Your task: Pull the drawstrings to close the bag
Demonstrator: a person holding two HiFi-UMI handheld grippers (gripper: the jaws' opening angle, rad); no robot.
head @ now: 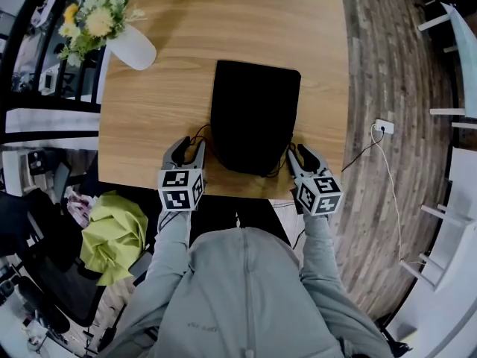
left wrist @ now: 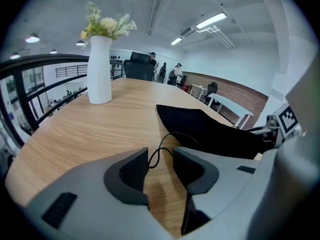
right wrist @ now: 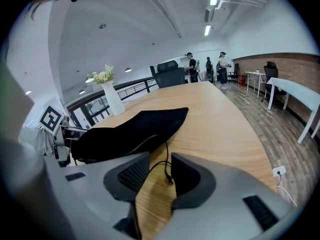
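Note:
A black drawstring bag [head: 253,114] lies flat on the wooden table [head: 223,21], its mouth toward the near edge. My left gripper [head: 190,144] sits at the bag's near left corner. Its jaws stand apart, and a loop of thin black drawstring [left wrist: 162,151] runs loosely between them without being pinched. My right gripper [head: 297,153] is at the near right corner, also open. The other drawstring [right wrist: 166,164] ends loose in the gap between its jaws. In both gripper views the bag [left wrist: 210,129] [right wrist: 130,129] lies just ahead and to the inner side.
A white vase of flowers [head: 130,45] stands at the table's far left corner. Below the near edge I see the person's grey sleeves, and a green cloth [head: 112,237] lies to the left. A wall socket and cable [head: 384,126] lie on the floor at the right.

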